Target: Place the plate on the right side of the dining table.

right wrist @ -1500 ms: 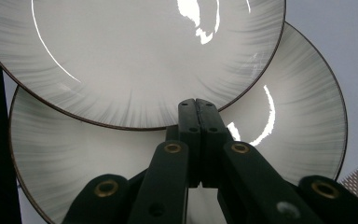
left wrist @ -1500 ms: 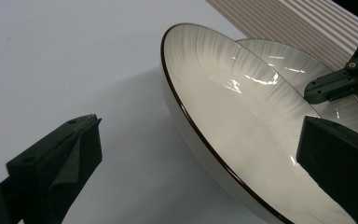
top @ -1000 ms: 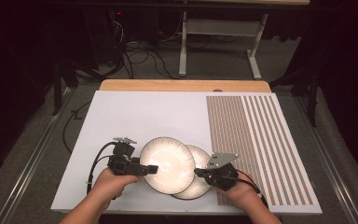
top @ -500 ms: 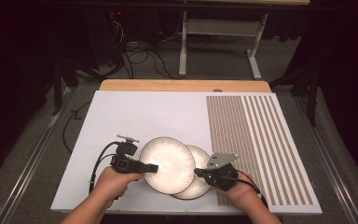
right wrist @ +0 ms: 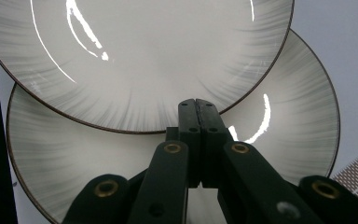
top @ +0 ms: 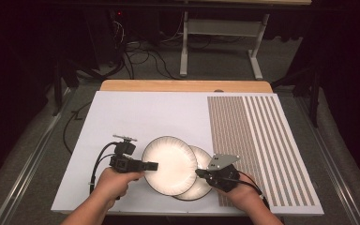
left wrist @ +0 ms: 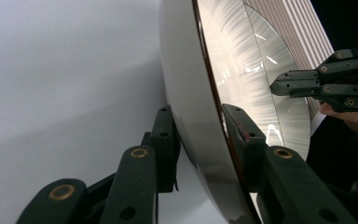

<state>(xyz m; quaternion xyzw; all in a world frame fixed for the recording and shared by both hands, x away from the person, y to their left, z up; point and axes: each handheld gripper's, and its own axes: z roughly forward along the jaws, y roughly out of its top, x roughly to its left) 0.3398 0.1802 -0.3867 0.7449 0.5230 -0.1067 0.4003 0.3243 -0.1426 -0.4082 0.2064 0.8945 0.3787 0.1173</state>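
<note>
Left tongs [left wrist: 200,135] clamp upper plate [top: 169,164] rim

Over the last second the left gripper [top: 153,165], clamped on the near-left rim of the upper plate [top: 171,164], has drifted a little to the right and toward the person. The upper plate has moved with it, sliding slightly farther across the lower plate [top: 201,180] so that less of that plate's face shows.
</note>
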